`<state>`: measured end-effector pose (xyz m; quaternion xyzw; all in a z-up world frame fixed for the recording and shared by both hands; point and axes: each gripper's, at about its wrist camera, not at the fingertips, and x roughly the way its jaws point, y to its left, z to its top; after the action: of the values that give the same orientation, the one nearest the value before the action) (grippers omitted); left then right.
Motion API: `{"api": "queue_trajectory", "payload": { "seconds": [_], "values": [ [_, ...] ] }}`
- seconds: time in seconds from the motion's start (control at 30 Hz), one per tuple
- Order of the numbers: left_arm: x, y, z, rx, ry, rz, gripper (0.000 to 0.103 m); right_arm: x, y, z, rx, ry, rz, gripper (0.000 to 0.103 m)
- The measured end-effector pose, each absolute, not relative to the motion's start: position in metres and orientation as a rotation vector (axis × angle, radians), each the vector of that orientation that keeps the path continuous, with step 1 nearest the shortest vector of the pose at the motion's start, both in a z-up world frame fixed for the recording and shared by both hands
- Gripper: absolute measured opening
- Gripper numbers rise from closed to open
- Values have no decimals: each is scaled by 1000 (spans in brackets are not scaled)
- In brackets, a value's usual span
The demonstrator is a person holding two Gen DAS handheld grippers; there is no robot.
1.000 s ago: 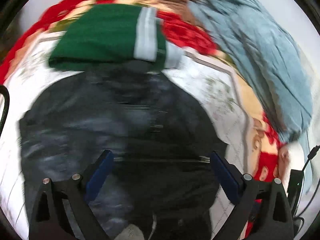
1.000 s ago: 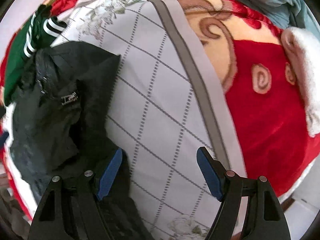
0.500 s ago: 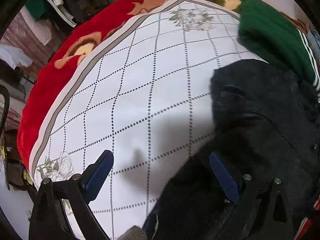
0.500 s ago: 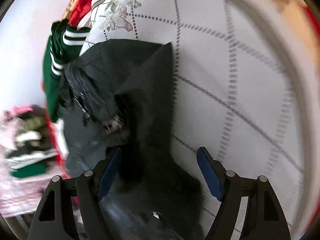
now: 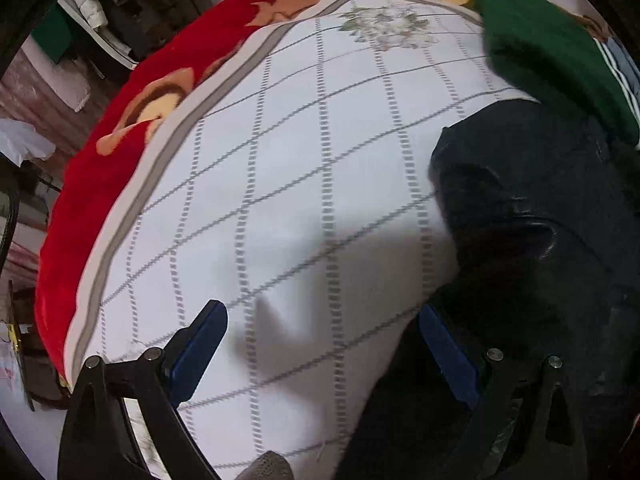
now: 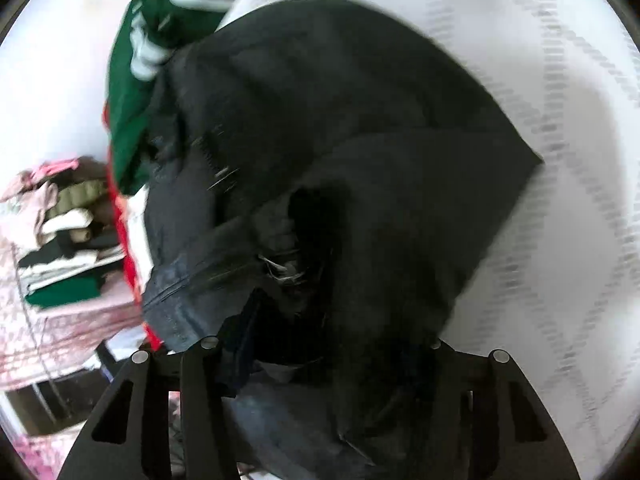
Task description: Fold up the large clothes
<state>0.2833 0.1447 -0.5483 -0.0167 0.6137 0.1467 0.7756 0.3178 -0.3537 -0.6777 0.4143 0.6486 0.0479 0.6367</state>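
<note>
A big black jacket [image 6: 360, 168] lies rumpled on a bed, on top of a white cover [image 5: 280, 184] with gray crossing lines. A red blanket [image 5: 104, 168] shows under the white cover at its edge.

The left tool [image 5: 324, 356] points down at the bed with its blue fingers [image 5: 200, 344] wide apart. Only the white cover lies between them, and the jacket's edge is just beside the finger on the right of the view.

The right tool [image 6: 328, 344] is down over the jacket. Its jaws are closing, and black cloth is bunched between them. The view is blurry, so I cannot tell if they pinch it.

A green top [image 5: 560, 60] with white stripes lies beside the jacket, touching its far edge.
</note>
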Motion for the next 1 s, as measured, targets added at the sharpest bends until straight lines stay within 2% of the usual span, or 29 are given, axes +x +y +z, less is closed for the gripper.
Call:
{"api": "queue_trajectory", "payload": {
  "seconds": [0.1, 0.13, 0.17, 0.27, 0.37, 0.43, 0.5, 0.7, 0.8, 0.83, 0.9, 0.93, 0.97, 1.0],
  "values": [
    [280, 162, -550, -30, 1338, 336, 98, 332, -319, -672, 882, 1510, 122, 56],
    [279, 167, -550, -40, 1342, 338, 98, 334, -316, -671, 866, 1517, 98, 51],
    [279, 169, -549, -46, 1342, 335, 98, 335, -318, -670, 853, 1519, 53, 39],
    [278, 166, -544, -29, 1330, 315, 98, 319, -350, -669, 853, 1499, -118, 36],
    [276, 154, -538, 2, 1314, 288, 98, 302, -371, -669, 825, 1514, -218, 36],
    [274, 146, -535, 19, 1310, 271, 98, 293, -377, -664, 826, 1529, -244, 42],
    [269, 137, -532, 28, 1307, 261, 98, 285, -380, -650, 844, 1514, -274, 43],
    [256, 109, -517, 37, 1284, 254, 98, 275, -355, -585, 795, 1315, -244, 46],
    [253, 94, -517, 69, 1275, 265, 98, 295, -342, -597, 817, 1316, -170, 49],
    [254, 91, -518, 72, 1276, 269, 98, 301, -341, -609, 809, 1353, -180, 53],
    [256, 86, -521, 73, 1276, 282, 98, 311, -337, -647, 761, 1486, -225, 54],
    [257, 84, -522, 78, 1274, 290, 98, 310, -336, -654, 750, 1503, -237, 45],
    [258, 82, -523, 83, 1272, 296, 98, 314, -333, -658, 708, 1516, -269, 21],
    [259, 79, -523, 92, 1274, 303, 98, 316, -332, -657, 650, 1535, -308, 10]
  ]
}}
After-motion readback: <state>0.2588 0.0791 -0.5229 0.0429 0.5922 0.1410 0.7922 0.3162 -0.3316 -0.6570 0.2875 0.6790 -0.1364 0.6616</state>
